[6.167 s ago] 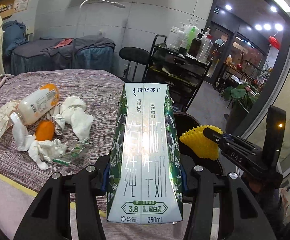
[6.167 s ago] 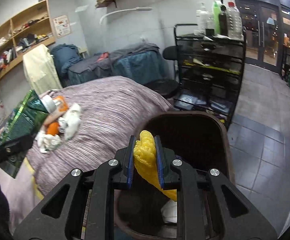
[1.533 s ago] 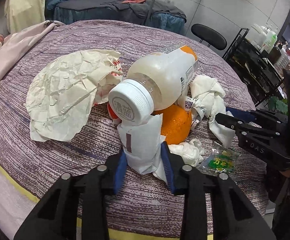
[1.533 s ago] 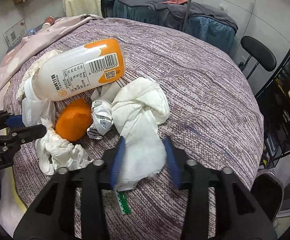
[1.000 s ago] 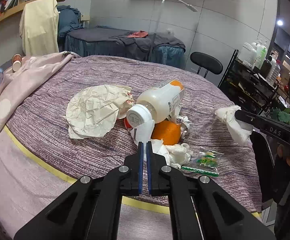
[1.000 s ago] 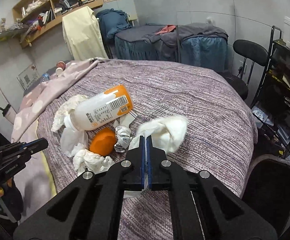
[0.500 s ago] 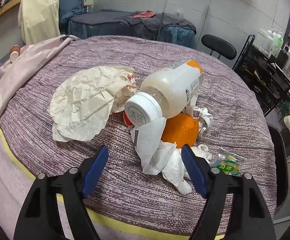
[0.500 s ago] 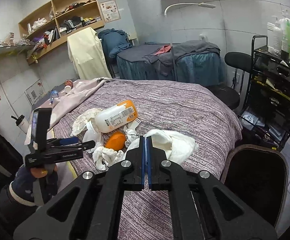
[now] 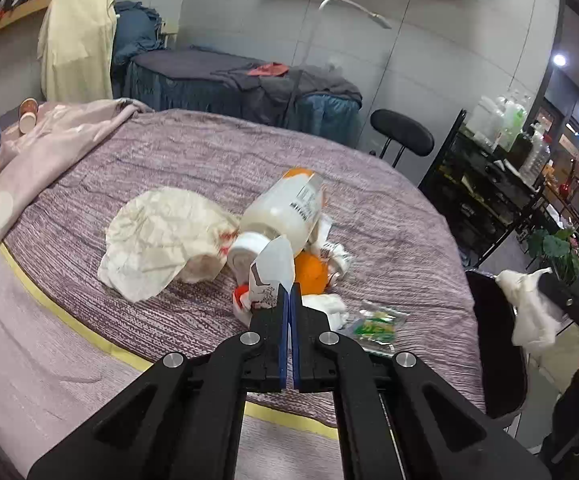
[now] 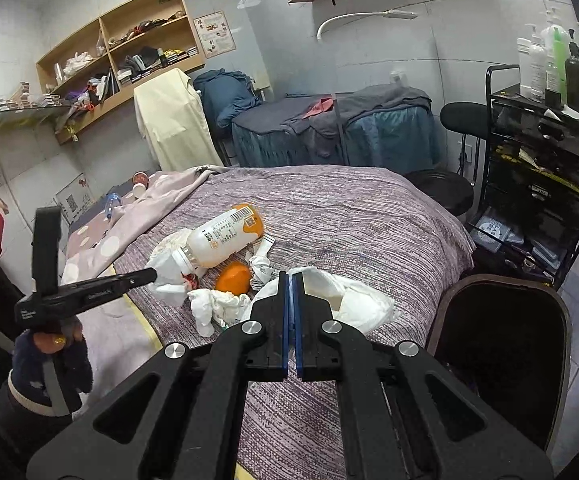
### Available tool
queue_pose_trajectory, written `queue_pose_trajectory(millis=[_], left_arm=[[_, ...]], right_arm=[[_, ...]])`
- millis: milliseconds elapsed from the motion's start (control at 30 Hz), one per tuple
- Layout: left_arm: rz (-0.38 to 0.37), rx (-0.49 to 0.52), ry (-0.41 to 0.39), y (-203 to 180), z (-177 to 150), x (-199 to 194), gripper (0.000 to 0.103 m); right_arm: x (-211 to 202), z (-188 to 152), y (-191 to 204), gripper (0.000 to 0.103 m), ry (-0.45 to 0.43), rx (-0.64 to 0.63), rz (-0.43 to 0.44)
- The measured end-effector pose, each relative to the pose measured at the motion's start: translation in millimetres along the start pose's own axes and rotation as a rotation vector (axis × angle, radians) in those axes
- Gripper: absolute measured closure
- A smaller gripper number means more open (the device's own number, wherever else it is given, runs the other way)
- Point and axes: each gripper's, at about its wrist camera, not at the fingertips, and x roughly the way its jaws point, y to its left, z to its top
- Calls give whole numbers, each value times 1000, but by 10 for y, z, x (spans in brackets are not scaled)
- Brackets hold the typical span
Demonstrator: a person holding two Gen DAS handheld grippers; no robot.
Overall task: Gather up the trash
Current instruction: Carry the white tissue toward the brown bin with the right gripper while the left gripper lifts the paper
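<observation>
**Now: two tissues held, bin to the right**

Right tool (image 10: pixel 291 276) pinches a tissue (image 10: pixel 353 300) above the bed (image 10: pixel 349 216); the bin (image 10: pixel 501 344) lies just right, nearer this hand. Left tool (image 9: pixel 289 294) pinches a paper scrap (image 9: pixel 271 268) over the pile, farther away.

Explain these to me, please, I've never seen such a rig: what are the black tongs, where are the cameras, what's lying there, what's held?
No robot here: a person holds a two-finger gripper in each hand, each with a fisheye camera looking along its fingers. One picture is from the left gripper, the other from the right gripper. On the bed lie a bottle, an orange, crumpled paper and a wrapper. The left gripper is shut on a paper scrap, the right on a tissue, near a bin.
</observation>
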Motion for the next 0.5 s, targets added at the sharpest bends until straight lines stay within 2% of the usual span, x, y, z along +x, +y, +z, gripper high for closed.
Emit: queue_pose_trajectory(millis=[267, 500], left_arm=[[-62, 45, -116, -297, 138, -526, 101], [-120, 64, -132, -499, 133, -616, 101]], right_arm=[[-173, -43, -31, 100, -23, 9, 5], [-322, -75, -144, 100, -43, 29, -12]])
